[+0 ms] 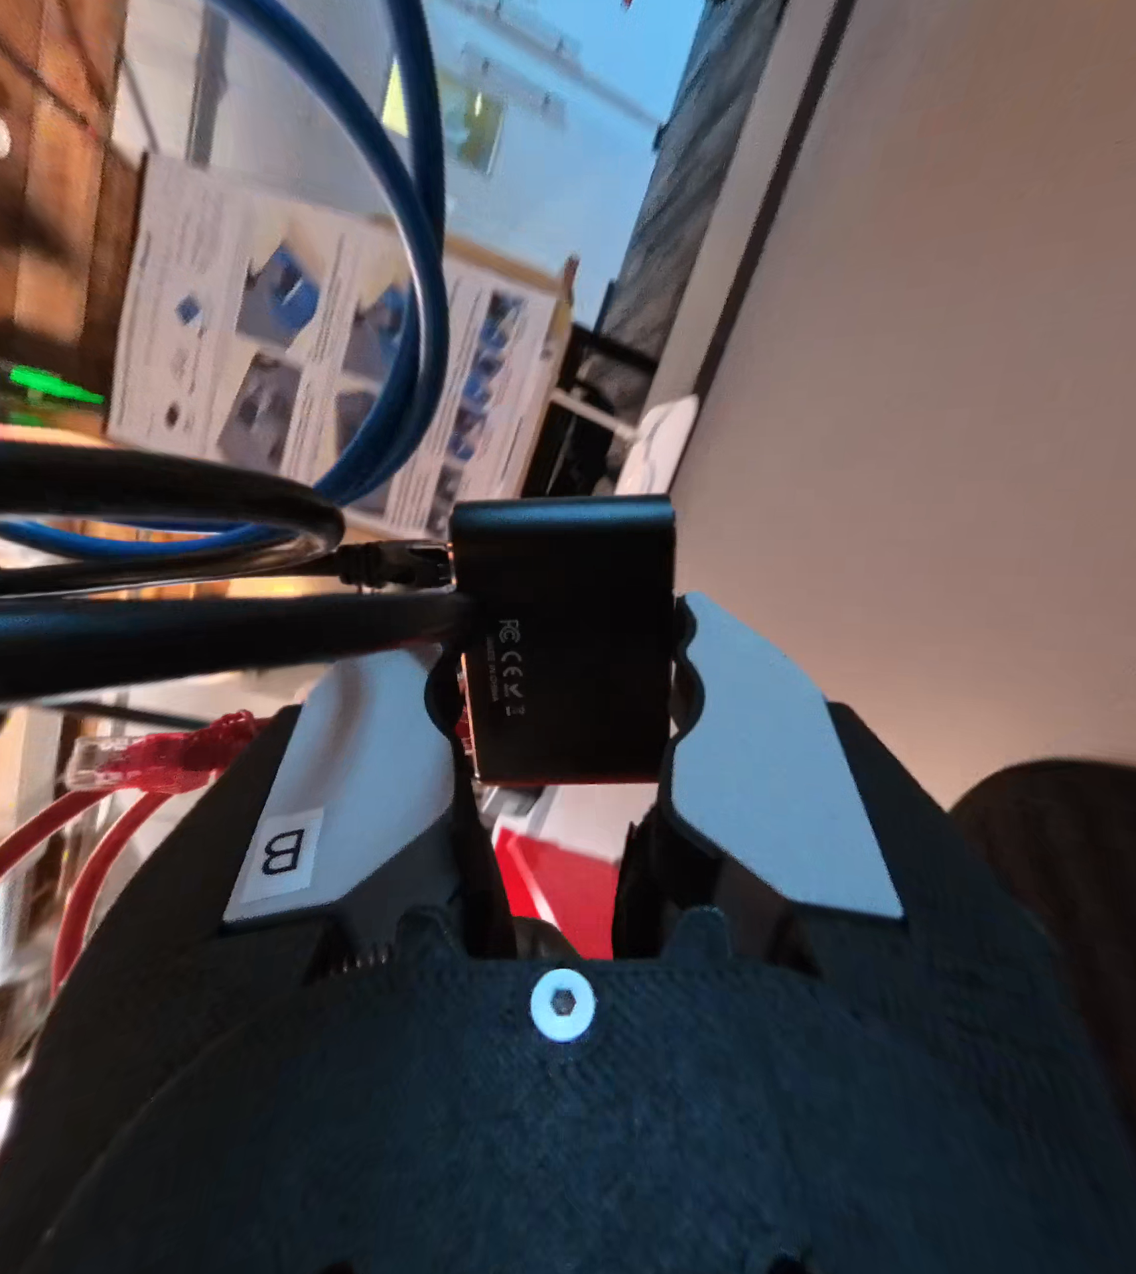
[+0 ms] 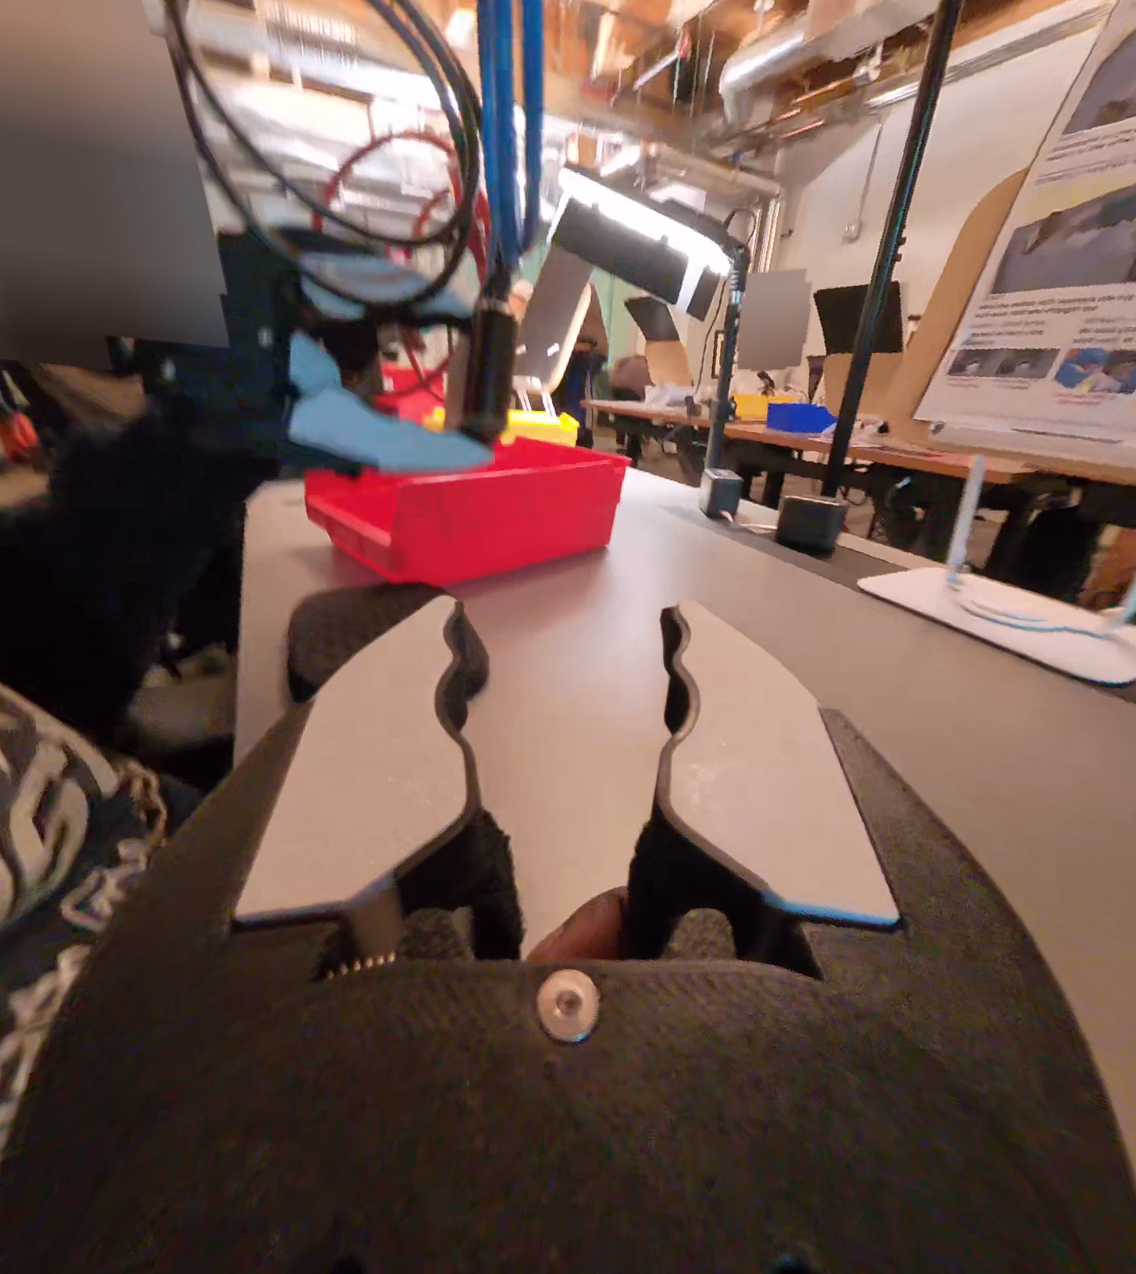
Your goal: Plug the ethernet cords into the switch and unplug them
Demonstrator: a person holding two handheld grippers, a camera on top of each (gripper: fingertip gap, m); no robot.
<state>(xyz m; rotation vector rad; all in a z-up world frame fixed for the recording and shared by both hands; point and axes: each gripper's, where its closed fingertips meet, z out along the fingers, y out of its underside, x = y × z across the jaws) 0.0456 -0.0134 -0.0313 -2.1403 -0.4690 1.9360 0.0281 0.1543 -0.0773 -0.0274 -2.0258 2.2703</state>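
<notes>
Left wrist view: switch (image 1: pixel 569 638) clamped, ports seemingly leftward; right gripper (image 2: pixel 572 679) empty.

Black switch (image 1: pixel 565 641) held on edge, centre frame. Black cord (image 1: pixel 393 562) plugged at its 9 o'clock side. Red cord (image 1: pixel 138 758) loose at 8 o'clock; blue cord (image 1: pixel 413 276) looping toward 11.
</notes>
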